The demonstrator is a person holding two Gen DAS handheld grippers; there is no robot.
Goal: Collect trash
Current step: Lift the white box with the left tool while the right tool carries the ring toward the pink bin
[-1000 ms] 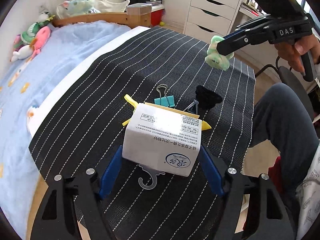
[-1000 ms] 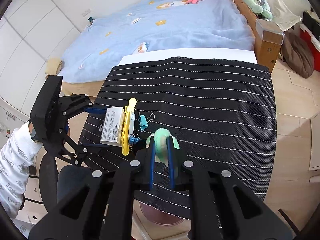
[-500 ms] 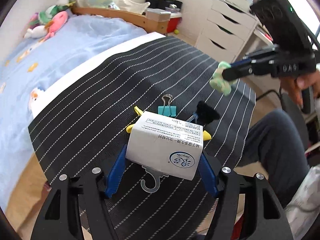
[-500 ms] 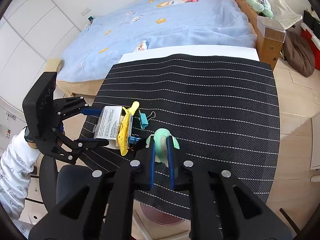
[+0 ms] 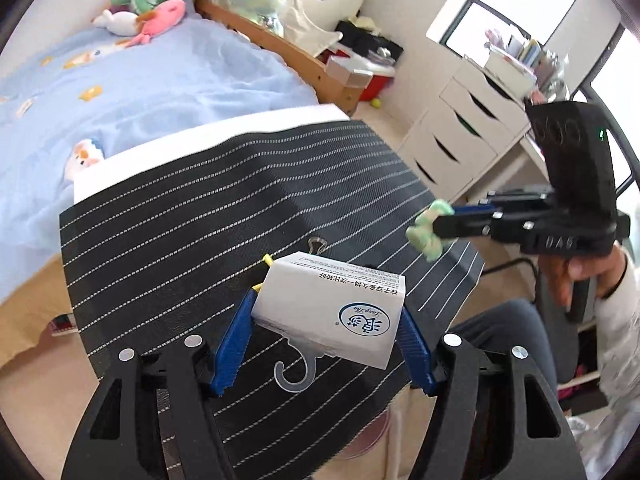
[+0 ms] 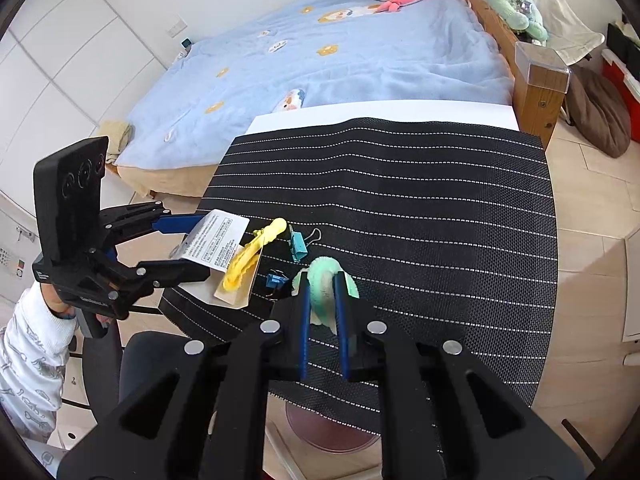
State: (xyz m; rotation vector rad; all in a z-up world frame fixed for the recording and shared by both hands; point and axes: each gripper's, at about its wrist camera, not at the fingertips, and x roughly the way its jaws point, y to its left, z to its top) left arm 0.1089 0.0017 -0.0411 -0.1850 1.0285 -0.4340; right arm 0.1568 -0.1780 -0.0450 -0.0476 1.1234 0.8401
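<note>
Left tool (image 5: 324,344) is clamped on both sides of a white packet (image 5: 330,304) with a plastic hanger hook at the near end, and compared with a second ago the packet has come up off the tabletop (image 6: 420,208) and tilted, so that pickup looks done. From the right wrist view you can see the yellow thing (image 6: 250,254) inside the packet riding along with it. Right tool (image 6: 322,296) is squeezed nearly closed on a green-and-white wad (image 6: 326,280), held in the air same as before, now out over the near right edge of the striped mat. So both hands have trash, and I'd guess the next bit is dumping it, probably in the pinkish bin (image 6: 324,432) peeking out under the tabletop edge, though I can't see it well. Still left on the mat: a teal binder clip (image 6: 298,246) and a blue binder clip (image 6: 276,282), just beside where the packet was. Not sure those count as trash. Nothing really blocks the way down, the two tools are just close together. The bed (image 6: 320,60) with stuffed toys sits behind the tabletop, drawers (image 5: 460,136) off to the right.
</note>
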